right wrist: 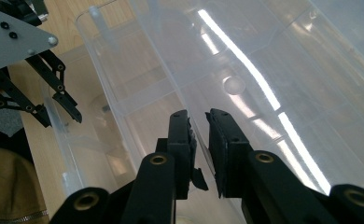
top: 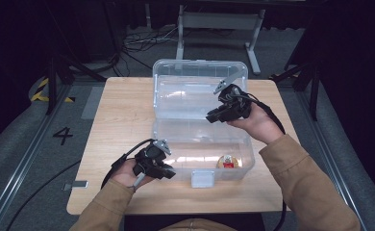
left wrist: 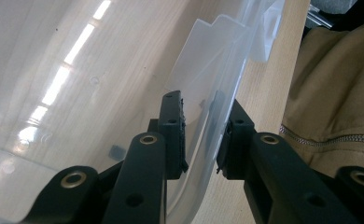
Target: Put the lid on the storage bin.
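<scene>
Here, closest to the person, the left gripper (top: 168,171) sits at the front left corner of the box (top: 202,144). The box is see-through plastic and stands open on the table (top: 113,125). In the left gripper view, the left gripper's (left wrist: 201,135) jaws stand a little apart, one on each side of the box (left wrist: 208,107) wall. The wall runs up between them. One jaw is inside the box and one is outside. I cannot tell if the pads press on the wall.

Just to the right, inside the box near its front right corner, lies a small round thing (top: 228,162). It is tan with some red on it. It is too small to tell what it is.

Farther back, the right gripper (top: 209,118) is at the back edge of the box, where the lid (top: 195,86) joins it. The lid stands up behind the box. In the right gripper view, the right gripper's (right wrist: 199,135) jaws are close together, with a thin clear edge of the box (right wrist: 124,121) between them. They look clamped on it. The left gripper (right wrist: 61,109) shows far off at the top left of that view, its jaws on each side of the wall.
</scene>
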`<state>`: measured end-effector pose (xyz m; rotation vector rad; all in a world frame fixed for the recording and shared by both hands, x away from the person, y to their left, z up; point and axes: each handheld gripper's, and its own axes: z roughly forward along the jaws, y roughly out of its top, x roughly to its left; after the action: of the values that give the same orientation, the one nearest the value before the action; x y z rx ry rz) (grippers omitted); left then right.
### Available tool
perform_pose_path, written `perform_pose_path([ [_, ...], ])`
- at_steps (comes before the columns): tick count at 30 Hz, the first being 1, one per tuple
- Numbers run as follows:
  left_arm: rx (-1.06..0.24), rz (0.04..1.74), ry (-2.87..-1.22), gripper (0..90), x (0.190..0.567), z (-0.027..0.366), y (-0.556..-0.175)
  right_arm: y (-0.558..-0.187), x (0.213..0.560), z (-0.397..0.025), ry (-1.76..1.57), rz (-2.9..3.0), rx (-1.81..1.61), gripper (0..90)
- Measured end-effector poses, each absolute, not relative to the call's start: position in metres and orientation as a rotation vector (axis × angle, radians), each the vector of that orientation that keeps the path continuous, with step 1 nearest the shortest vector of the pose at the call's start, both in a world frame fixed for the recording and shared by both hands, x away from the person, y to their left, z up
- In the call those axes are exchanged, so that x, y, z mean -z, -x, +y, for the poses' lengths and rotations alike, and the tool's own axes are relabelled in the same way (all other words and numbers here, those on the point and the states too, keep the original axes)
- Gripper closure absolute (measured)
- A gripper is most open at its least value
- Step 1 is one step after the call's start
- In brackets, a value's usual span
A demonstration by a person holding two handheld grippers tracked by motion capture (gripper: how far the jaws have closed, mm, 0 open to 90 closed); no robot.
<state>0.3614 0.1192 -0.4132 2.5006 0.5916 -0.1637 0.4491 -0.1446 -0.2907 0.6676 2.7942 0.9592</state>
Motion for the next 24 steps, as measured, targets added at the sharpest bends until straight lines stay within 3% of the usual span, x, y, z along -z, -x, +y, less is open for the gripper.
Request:
perform_pose_path([
  [24, 0.163, 0.593, -2.498, 74.8, 0.413, 0.12, -0.361, -0.431, 0.293, -0.146, -0.637, 2.811, -0.956, 79.6],
])
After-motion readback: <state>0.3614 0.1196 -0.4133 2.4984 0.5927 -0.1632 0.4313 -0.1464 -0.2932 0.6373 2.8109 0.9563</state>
